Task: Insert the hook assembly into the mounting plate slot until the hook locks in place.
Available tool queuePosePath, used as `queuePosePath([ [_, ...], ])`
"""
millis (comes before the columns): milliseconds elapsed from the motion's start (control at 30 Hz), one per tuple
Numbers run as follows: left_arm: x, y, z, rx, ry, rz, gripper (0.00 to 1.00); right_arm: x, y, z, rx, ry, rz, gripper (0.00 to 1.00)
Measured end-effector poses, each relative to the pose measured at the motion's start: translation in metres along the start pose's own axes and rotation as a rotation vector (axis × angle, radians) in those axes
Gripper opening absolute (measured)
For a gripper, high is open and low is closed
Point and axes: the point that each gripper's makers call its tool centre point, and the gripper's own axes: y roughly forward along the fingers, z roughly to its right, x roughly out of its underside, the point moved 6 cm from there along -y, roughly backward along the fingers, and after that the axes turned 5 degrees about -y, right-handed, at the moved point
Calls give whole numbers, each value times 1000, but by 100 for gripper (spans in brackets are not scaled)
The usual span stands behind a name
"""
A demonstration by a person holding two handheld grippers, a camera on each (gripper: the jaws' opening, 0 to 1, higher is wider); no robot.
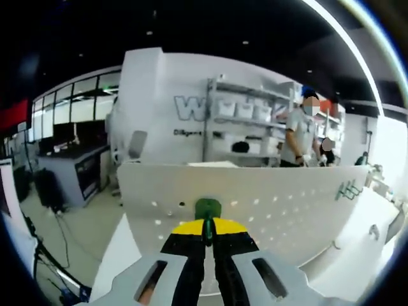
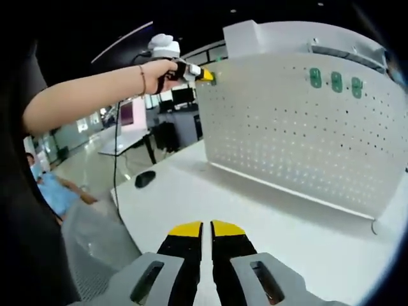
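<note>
Left tool (image 1: pixel 206 237): its two black jaws with yellow tips are pressed together on a green hook (image 1: pixel 208 209), which sticks out just past the tips. In the right gripper view, the same tool (image 2: pixel 205 75) is held out in a person's hand (image 2: pixel 167 71) at the upper left corner of the pegboard, its yellow tip against the board's edge.

Right tool (image 2: pixel 204 231): jaws close together with only a thin gap between the yellow tips, nothing between them. It hangs over the bare white desk (image 2: pixel 268 217), in front of the pegboard and well apart from it.

Pegboard (image 1: pixel 268 204): a white upright panel full of small holes, standing on the desk. In the right gripper view the pegboard (image 2: pixel 299 134) fills the upper right.

Green hook: at the near face of the pegboard, at a hole; whether it is seated in the hole cannot be told.

Other hooks: three green hooks (image 2: pixel 336 80) sit in a row near the pegboard's top right corner. In the left gripper view they (image 1: pixel 349 189) show edge-on, near the board's far end.

Behind the pegboard: shelves with white bins (image 1: pixel 245 115), their contents too small to tell, and a person (image 1: pixel 299 134) standing beside them.
</note>
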Motion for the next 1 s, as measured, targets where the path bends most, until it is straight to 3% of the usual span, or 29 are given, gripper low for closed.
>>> queuePosePath([
  [267, 4, -1, 6, -30, 32, -11, 2, -1, -1, 0, 2, 6, 6, 3],
  [500, -5, -7, 6, -49, 49, 48, 2, 4, -3, 2, 7, 19, -3, 3],
  [767, -3, -6, 4, -37, 18, 24, 2, 2, -2, -1, 2, 22, 4, 3],
  [1000, 0, -5, 6, -42, 47, -5, 1, 3, -3, -1, 4, 24, 6, 3],
])
